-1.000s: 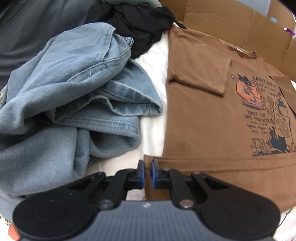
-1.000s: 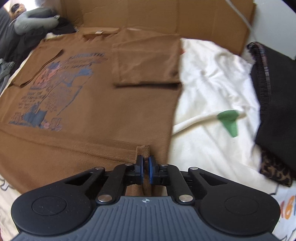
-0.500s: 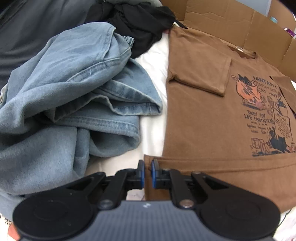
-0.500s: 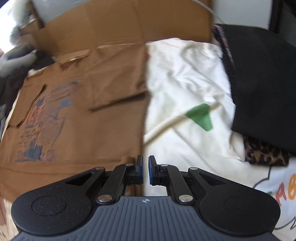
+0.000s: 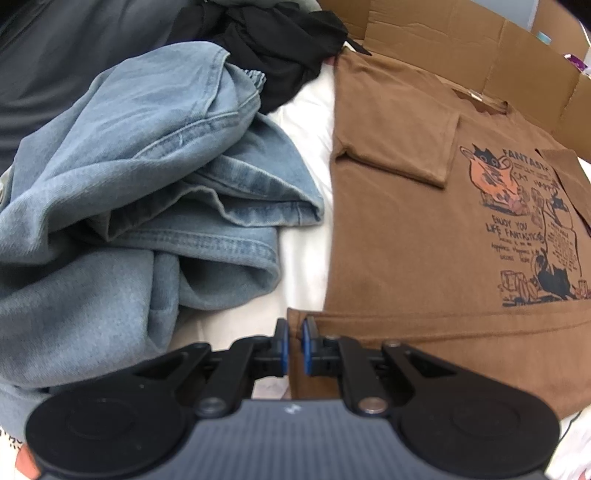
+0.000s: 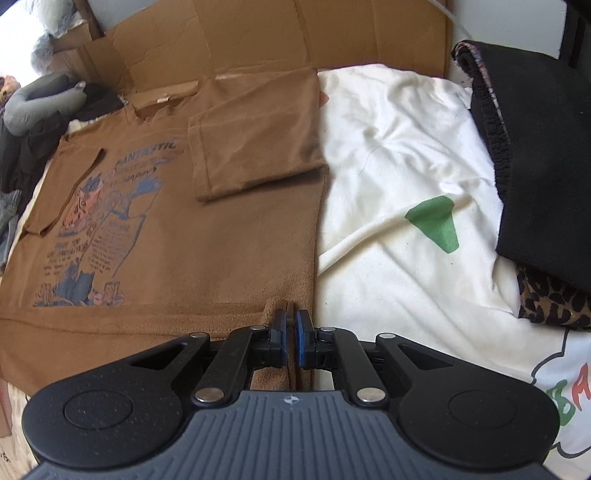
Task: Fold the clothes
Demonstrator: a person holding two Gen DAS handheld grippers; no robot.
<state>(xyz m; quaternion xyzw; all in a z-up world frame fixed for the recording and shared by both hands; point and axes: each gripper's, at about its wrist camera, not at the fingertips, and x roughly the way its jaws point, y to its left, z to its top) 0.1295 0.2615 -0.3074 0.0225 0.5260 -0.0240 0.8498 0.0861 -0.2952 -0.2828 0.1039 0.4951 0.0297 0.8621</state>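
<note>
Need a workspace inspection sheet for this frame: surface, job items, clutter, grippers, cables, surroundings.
Surface: white sheet, rumpled, with green and orange print.
Job's things: brown T-shirt lying flat, print up, both sleeves folded inward, bottom hem doubled up.
Clutter: blue jeans heaped on the left; black garment behind them; black clothes over leopard-print fabric on the right.
Grippers: left gripper shut on the hem's left corner; right gripper shut on its right corner.
Cables: nothing seen.
Surroundings: cardboard standing behind the shirt; grey neck pillow far left.
</note>
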